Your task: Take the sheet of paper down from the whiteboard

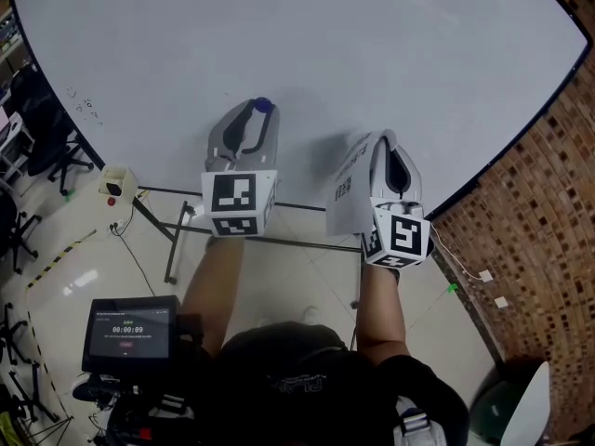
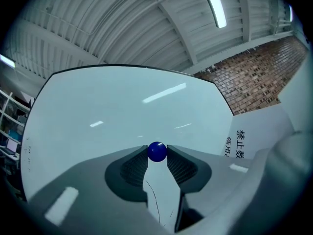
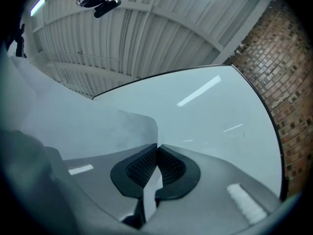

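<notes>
The whiteboard (image 1: 307, 45) fills the upper head view. My right gripper (image 1: 386, 139) is shut on an edge of the white printed sheet of paper (image 1: 350, 193), which hangs off the board to the gripper's left. In the right gripper view the paper (image 3: 98, 126) runs between the closed pads (image 3: 168, 165). My left gripper (image 1: 260, 110) sits to the left, near the board, its jaws shut on a small blue round magnet (image 1: 263, 105). The left gripper view shows the magnet (image 2: 157, 152) pinched at the tips, and the paper's print (image 2: 235, 145) at the right.
A brick wall (image 1: 548, 212) borders the board on the right. Below stand the board's metal frame legs (image 1: 172, 240), a small screen with a timer (image 1: 130, 328), office chairs (image 1: 46, 147) at left and a white bin (image 1: 521, 407) at lower right.
</notes>
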`<state>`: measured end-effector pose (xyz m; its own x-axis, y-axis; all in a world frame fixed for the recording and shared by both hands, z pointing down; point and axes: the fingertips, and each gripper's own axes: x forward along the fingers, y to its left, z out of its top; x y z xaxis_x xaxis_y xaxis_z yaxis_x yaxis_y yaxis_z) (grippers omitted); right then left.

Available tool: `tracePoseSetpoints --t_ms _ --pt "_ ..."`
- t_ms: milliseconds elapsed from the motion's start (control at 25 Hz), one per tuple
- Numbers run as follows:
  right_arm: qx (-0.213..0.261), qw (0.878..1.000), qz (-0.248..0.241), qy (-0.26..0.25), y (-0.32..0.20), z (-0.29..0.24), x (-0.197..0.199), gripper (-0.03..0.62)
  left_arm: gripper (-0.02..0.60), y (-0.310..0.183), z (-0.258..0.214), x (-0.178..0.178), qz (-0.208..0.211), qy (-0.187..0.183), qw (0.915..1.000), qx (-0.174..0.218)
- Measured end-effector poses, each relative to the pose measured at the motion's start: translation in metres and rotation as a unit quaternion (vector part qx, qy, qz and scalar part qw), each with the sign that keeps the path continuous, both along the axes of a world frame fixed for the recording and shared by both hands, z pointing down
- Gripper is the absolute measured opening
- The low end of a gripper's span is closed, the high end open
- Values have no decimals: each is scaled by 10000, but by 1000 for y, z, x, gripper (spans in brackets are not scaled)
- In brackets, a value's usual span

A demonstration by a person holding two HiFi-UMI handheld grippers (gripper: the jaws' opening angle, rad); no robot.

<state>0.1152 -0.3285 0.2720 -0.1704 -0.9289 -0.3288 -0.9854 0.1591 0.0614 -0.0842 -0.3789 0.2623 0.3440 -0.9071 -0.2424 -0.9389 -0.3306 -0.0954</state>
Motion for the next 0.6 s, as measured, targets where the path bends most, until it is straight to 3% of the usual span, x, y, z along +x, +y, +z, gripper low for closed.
tracePoseSetpoints --t_ms 600 --pt "-131 9999 -78 73 -5 7 -5 12 123 1 -1 4 -21 -94 10000 17"
